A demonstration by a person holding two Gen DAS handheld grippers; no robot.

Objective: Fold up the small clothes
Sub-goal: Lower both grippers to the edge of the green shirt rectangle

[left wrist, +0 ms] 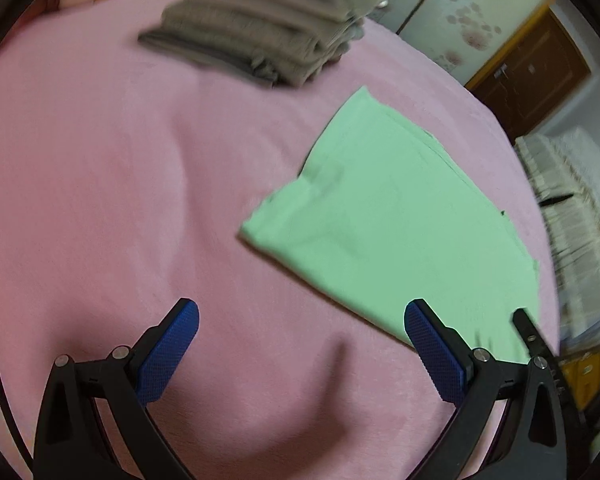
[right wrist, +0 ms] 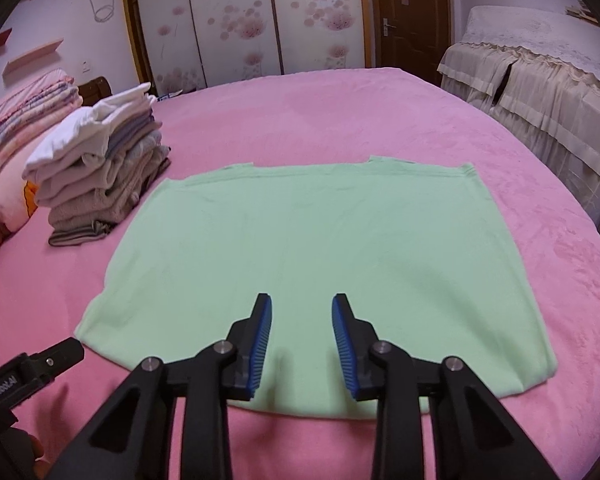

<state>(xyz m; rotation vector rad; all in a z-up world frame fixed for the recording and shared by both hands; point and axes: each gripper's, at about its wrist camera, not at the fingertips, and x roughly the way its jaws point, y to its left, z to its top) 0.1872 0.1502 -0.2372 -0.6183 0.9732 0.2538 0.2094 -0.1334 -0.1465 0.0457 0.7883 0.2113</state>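
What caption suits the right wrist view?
Right gripper, jaws apart, over a flat green garment on a pink bedspread, folded stack beside.

The left gripper [left wrist: 300, 320] hangs with jaws spread wide beside the green garment [right wrist: 300, 260]; the right gripper [right wrist: 302, 312], jaws narrowly parted, hovers above its near edge.

Both grippers share one build: the left gripper [left wrist: 300, 312] and right gripper [right wrist: 302, 306] have matte black, angular linkage arms with triangular cut-outs, round silver pivot screws at the joints, and blue pads [right wrist: 260, 356] with a fine ribbed texture. White lettering marks the left gripper's black body.
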